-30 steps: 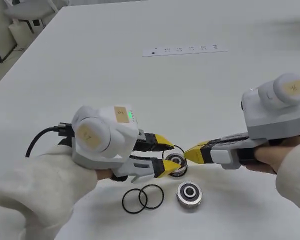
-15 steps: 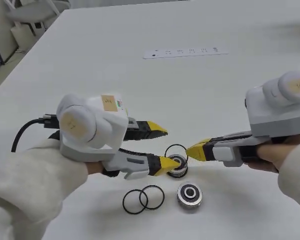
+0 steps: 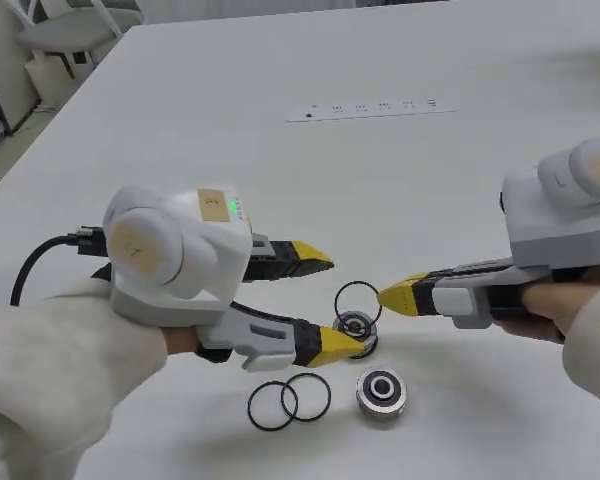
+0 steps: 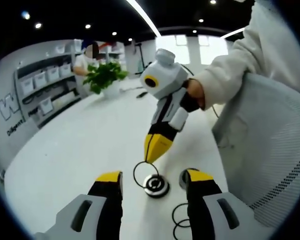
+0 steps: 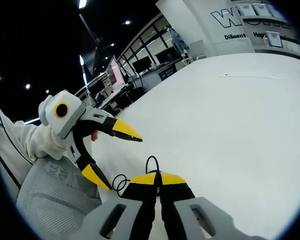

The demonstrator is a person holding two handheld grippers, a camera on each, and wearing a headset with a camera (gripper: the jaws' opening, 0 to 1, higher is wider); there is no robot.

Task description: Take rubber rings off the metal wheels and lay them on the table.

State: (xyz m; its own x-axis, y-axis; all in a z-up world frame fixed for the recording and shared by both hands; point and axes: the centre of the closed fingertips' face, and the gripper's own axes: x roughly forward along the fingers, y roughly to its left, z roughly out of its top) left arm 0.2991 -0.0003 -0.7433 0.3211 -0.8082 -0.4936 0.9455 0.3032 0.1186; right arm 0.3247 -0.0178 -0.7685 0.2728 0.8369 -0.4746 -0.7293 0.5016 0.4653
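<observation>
R gripper (image 3: 388, 296) fingers (image 3: 405, 296): together, pinched on rubber ring (image 3: 357, 283) at its 3 o'clock edge. Ring tilted up off metal wheel (image 3: 355, 326), low side on or just above the hub; can't tell if fully free. Same pinch seen in right gripper view, thin loop rising from the closed tips.

L gripper (image 3: 340, 303) fingers (image 3: 325, 343): wide apart, clamped on nothing. Lower tip against wheel at approx 7 o'clock, prob. pinning it down; upper finger clear, at 10 o'clock.

Wheel on worktop (image 3: 180, 120) btwn both grippers. Two loose rings (image 3: 288, 398) overlapping at 7 o'clock from it, near. Second wheel (image 3: 382, 392) at 5 o'clock, just beside, no ring seen on it. Power strip (image 3: 370, 106) at 12 o'clock, well apart.

Step in hand: peeling ring off this wheel, nearly off by the look.

Next, as judged: lift R up and away w/ wheel held down, check ring has cleared the rim, carry to bare worktop near the loose pair, then part fingers to drop it flat.
</observation>
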